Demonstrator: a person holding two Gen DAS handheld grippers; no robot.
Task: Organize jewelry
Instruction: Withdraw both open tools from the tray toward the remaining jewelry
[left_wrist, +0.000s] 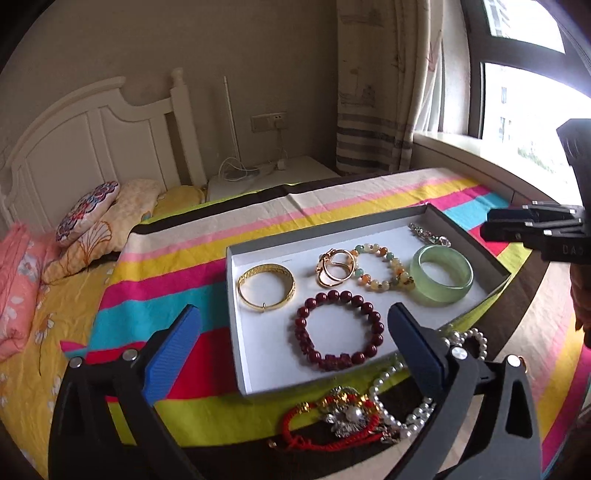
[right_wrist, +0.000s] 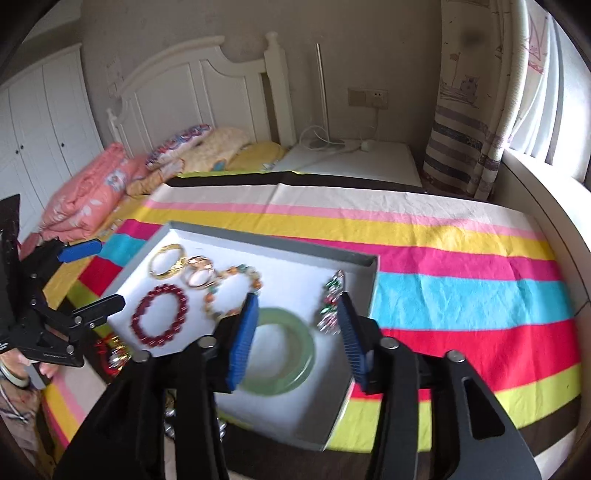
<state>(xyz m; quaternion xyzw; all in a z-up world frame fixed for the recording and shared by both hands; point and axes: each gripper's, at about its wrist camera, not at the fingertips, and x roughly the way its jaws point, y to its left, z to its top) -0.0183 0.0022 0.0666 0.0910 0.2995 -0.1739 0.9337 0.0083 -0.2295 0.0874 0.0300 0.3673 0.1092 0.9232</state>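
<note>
A grey tray with a white floor lies on the striped cloth. In it are a gold bangle, rose-gold rings, a mixed bead bracelet, a green jade bangle, a dark red bead bracelet and a jewelled clip. In front of the tray lie a pearl necklace, a red cord bracelet and a silver brooch. My left gripper hangs open over the tray's near edge, holding nothing. My right gripper is open above the jade bangle, its pads clear of it.
The striped cloth covers a table beside a bed with pillows and a white headboard. A white nightstand with cables, a curtain and a window sill stand behind. A person's hand shows at left.
</note>
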